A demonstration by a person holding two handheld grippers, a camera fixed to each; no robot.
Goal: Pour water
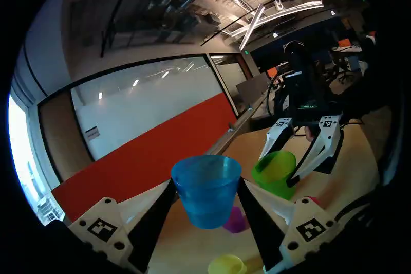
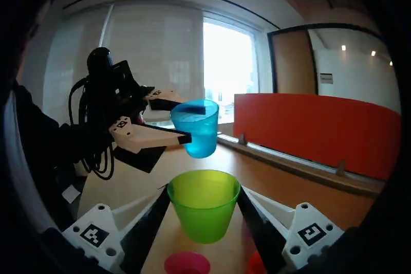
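My left gripper (image 1: 208, 197) is shut on a translucent blue cup (image 1: 206, 189), held upright above the wooden table (image 1: 195, 248). Farther off in the left gripper view, my right gripper (image 1: 280, 168) holds a green cup (image 1: 275, 172). In the right gripper view, my right gripper (image 2: 204, 207) is shut on that green cup (image 2: 204, 203), open mouth up. The blue cup (image 2: 195, 127) hangs higher and beyond it, pinched by the left gripper (image 2: 187, 122). The two cups are apart, and both are raised off the table (image 2: 287, 186).
Below the held cups stand a purple cup (image 1: 236, 220) and a yellow cup (image 1: 227, 265), plus a pink cup (image 2: 187, 263) and a red object (image 2: 255, 263). An orange partition (image 2: 318, 130) runs along the table's far edge.
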